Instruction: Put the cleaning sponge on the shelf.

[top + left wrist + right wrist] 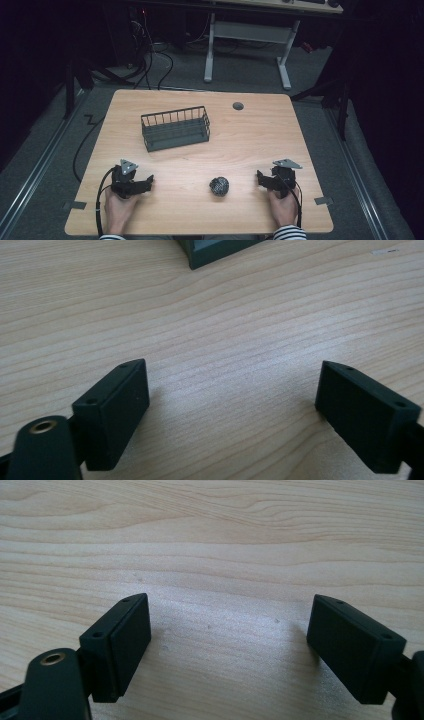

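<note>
High view: the table [250, 135] carries all items. The wire basket [175, 129] stands upright, well ahead of the left gripper's jaws and slightly toward the centre of the table. The left gripper [142, 184] and the right gripper [262, 179] rest at the near edge, each held in one hand, jaws turned inward toward each other. The dark ball [219, 186] lies on the table between the two sets of jaws, nearer to the right gripper, clear of both.

Left gripper view: the left gripper [232, 400] has its jaws released and spread wide, with bare table between them. A corner of the wire basket [220, 250] sits beyond the jaws, well apart from them.

Right gripper view: the right gripper [227, 640] has its jaws released and spread wide, with bare table between and beyond them.
</note>
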Motion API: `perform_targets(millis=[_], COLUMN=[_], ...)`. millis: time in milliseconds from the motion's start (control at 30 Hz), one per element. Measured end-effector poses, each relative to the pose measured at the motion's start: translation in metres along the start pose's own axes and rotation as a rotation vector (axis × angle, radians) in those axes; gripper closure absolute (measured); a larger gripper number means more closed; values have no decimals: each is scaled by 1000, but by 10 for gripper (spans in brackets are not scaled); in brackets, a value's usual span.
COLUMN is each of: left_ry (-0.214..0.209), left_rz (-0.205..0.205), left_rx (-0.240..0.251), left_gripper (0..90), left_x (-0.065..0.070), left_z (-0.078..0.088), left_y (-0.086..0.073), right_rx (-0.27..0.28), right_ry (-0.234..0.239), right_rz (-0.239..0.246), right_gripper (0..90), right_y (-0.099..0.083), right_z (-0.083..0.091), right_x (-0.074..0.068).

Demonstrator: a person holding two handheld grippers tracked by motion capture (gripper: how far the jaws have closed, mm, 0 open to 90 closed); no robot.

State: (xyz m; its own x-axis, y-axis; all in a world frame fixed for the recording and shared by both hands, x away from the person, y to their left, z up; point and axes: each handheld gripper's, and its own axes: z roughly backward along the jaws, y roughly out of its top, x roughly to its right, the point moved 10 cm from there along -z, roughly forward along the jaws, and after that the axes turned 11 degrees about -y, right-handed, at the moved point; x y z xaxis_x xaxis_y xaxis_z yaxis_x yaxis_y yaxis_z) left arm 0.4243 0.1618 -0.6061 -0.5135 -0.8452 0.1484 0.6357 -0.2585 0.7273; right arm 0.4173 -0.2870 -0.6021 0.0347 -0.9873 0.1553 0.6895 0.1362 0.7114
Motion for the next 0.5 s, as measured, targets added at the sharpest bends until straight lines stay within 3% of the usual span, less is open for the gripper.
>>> perform_targets(millis=[167, 500], left_ry=[3, -41], left_rz=[2, 11], left_rx=[4, 8], left_gripper=[182, 205], left_x=[0, 6], left_z=[3, 4], left_y=[-2, 3], right_rx=[1, 1], right_ry=[1, 0], right_rz=[0, -1], right_gripper=[179, 188], right_y=[0, 0], right_z=[0, 1], right_x=[0, -1])
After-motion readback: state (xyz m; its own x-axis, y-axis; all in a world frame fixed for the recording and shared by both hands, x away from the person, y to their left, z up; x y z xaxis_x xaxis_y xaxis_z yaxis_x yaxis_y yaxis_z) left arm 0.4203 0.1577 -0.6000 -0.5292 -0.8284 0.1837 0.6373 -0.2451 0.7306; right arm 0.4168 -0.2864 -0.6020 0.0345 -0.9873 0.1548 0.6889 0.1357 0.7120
